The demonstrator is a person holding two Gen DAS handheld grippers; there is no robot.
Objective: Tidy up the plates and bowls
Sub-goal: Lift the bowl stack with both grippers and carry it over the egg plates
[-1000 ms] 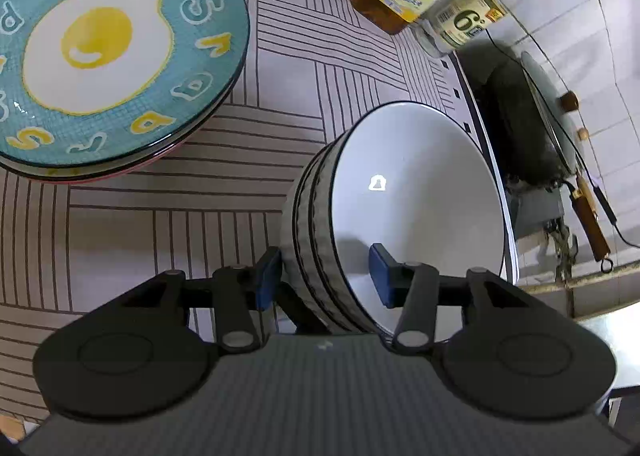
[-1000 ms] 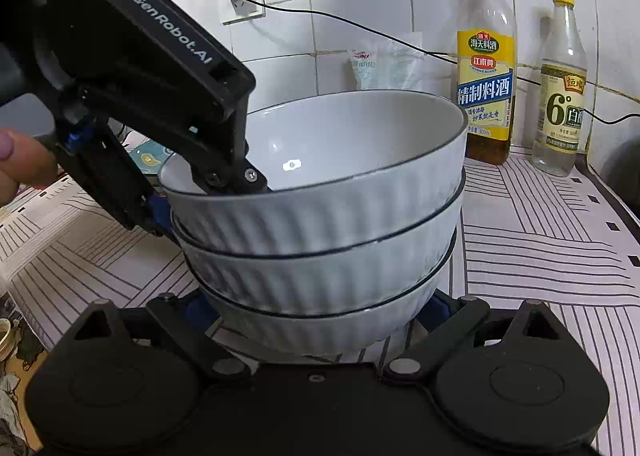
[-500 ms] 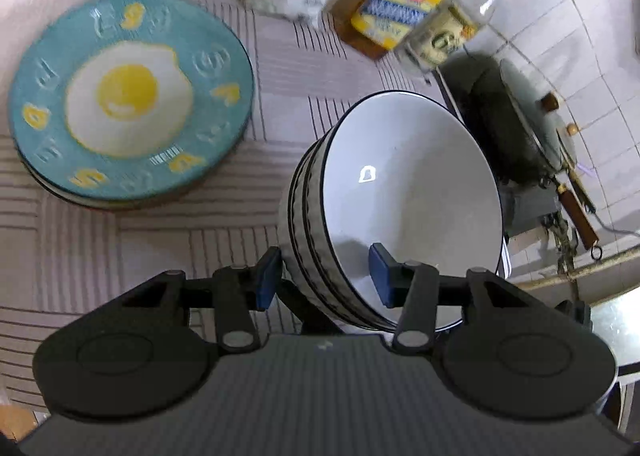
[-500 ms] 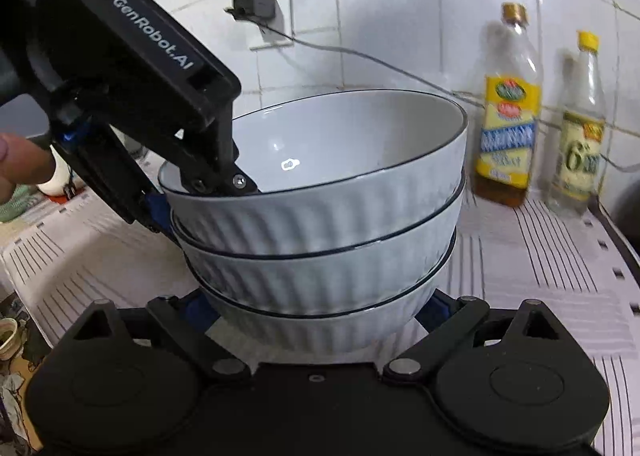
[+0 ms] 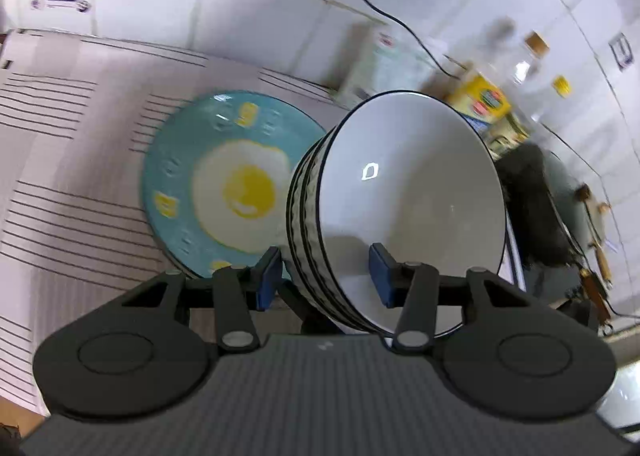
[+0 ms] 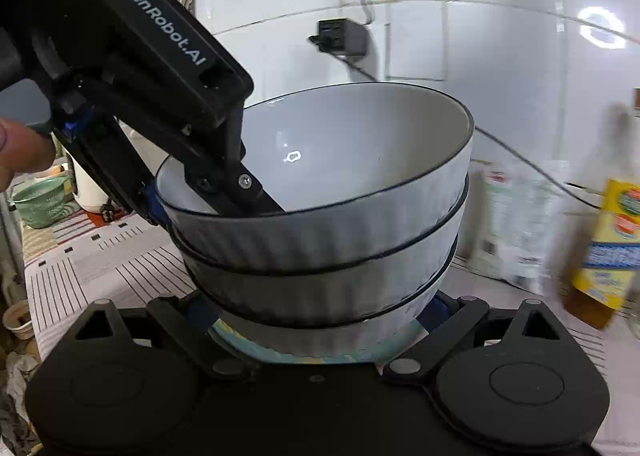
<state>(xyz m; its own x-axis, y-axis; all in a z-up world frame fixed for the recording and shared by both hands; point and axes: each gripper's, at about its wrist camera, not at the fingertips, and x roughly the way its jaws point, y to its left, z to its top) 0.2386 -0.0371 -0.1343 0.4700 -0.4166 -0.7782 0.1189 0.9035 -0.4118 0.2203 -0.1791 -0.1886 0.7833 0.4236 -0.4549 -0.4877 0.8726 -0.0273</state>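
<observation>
With our left gripper (image 5: 324, 280) and right gripper (image 6: 320, 320) clamping the bowls (image 6: 320, 224), a tilt could slide them apart.

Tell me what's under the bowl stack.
A sliver of the egg plate shows beneath the bowl stack. The right tool covers the base; contact cannot be judged.
</observation>
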